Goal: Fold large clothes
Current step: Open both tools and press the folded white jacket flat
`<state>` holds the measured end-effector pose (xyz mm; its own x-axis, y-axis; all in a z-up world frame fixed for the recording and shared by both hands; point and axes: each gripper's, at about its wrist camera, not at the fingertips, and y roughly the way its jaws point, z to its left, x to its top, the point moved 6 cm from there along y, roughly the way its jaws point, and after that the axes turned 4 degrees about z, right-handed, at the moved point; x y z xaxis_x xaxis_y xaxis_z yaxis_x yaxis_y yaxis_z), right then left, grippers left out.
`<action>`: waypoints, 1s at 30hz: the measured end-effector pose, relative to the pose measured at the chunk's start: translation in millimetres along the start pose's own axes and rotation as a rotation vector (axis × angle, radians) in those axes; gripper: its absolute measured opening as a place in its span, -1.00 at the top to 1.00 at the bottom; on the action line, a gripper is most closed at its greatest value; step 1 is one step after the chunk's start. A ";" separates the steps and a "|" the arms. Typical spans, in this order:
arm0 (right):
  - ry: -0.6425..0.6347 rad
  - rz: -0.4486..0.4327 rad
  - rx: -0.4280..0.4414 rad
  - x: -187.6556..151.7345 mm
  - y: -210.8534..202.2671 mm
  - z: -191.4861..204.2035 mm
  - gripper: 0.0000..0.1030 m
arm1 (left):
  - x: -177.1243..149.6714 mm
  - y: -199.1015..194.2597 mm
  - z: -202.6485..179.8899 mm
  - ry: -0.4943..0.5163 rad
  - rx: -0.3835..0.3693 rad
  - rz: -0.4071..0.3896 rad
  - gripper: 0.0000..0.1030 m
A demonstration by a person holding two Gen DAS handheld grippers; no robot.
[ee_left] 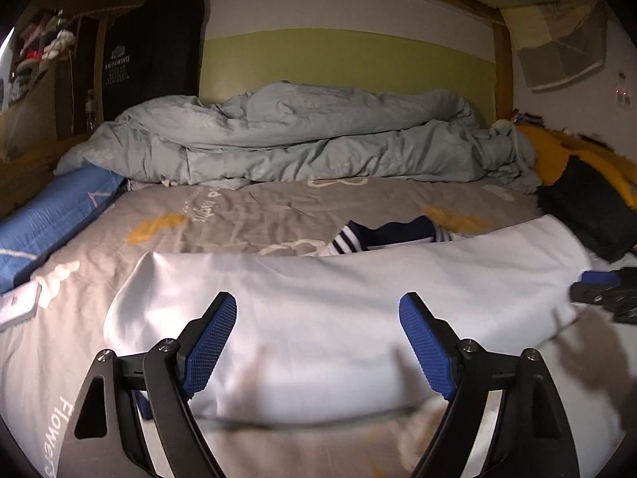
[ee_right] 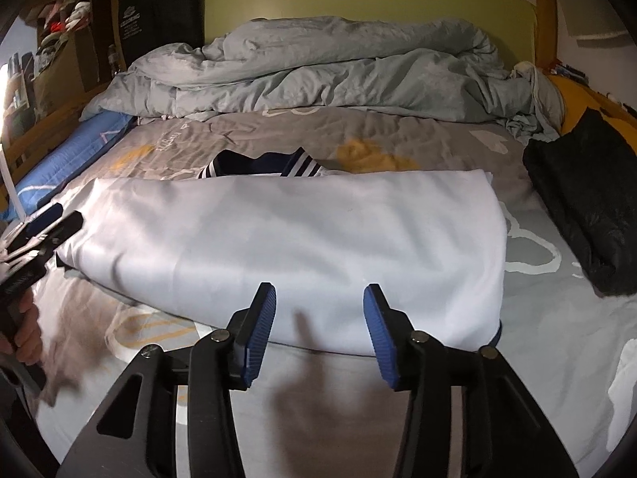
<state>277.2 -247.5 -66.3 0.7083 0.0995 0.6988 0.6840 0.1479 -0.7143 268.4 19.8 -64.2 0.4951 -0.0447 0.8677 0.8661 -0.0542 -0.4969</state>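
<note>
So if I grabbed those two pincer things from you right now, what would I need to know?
Left gripper: open, nothing between its jaws, above the near edge of the white garment.
Right gripper: open too, empty, at the same near edge further right.
The white garment lies on the grey bedspread, already folded over into a wide band; its navy striped collar peeks out at the far side.
A folded black garment sits at the right.
Probably left: fold the white band smaller, then set it aside.
</note>
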 end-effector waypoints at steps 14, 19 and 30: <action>0.059 0.156 0.100 24.1 73.4 22.7 1.00 | -35.3 74.6 -9.7 0.052 -0.035 0.275 0.33; 0.162 0.215 0.095 62.9 120.9 13.9 1.00 | -35.8 73.8 -4.3 0.013 -0.073 0.272 0.33; 0.287 0.217 0.199 15.7 83.2 8.1 1.00 | -33.6 70.5 2.4 -0.018 -0.103 0.259 0.32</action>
<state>343.8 -225.6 -114.5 0.8717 -0.1247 0.4739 0.4860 0.3435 -0.8036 313.0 19.9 -128.3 0.7013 -0.0521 0.7109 0.6991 -0.1443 -0.7003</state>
